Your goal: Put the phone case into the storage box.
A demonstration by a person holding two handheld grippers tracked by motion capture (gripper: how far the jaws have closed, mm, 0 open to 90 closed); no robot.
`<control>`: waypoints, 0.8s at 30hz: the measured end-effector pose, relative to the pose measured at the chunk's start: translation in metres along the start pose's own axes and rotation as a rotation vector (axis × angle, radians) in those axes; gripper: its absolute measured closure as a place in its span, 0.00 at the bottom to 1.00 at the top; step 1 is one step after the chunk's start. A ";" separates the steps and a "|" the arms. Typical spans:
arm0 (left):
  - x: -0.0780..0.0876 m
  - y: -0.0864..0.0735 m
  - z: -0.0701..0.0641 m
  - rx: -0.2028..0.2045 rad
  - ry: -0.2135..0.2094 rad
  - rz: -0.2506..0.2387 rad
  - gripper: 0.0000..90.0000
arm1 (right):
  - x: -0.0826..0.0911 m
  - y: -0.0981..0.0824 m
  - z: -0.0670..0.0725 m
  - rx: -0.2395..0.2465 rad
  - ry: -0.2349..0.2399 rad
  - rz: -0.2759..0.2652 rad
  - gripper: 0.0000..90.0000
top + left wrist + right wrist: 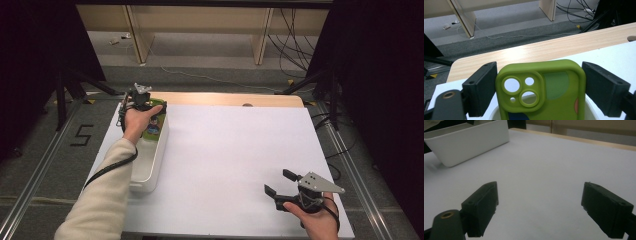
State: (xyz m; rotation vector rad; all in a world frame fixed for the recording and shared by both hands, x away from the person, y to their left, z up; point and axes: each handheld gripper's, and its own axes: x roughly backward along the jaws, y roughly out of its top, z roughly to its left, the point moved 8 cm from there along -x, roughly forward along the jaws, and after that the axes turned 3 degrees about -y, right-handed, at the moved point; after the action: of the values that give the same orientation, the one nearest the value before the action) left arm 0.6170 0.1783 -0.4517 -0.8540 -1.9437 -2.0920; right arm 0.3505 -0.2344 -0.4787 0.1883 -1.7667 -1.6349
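Phone case point(544, 92) upright, camera end seemingly topmost.

White table point(235, 150); white bin point(150, 165)

High view looks down over the table point(225, 150); both gripper views sit low, perhaps sharing the bin point(469, 142).

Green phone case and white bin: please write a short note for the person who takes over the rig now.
Left gripper: jaws pressed on both sides of the green phone case, holding it upright over the far end of the white bin.
Right gripper: open, holding nothing, low over the white table cover at the near right.
Done: the case is gripped at the bin.
Left: probably lowering the case into the bin and letting go; the pictures do not tell whether it goes in or comes out.
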 end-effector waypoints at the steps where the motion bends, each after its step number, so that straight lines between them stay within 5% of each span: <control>1: 0.000 0.000 0.000 0.000 0.000 0.001 0.17 | 0.000 0.000 0.000 0.000 0.001 0.002 0.17; 24: 0.002 -0.001 0.001 0.017 0.001 0.013 0.17 | 0.000 0.000 0.000 0.001 0.003 0.005 0.17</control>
State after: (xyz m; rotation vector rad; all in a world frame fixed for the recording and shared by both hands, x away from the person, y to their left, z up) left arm 0.6154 0.1800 -0.4515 -0.8599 -1.9475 -2.0655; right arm 0.3501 -0.2341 -0.4791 0.1864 -1.7642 -1.6292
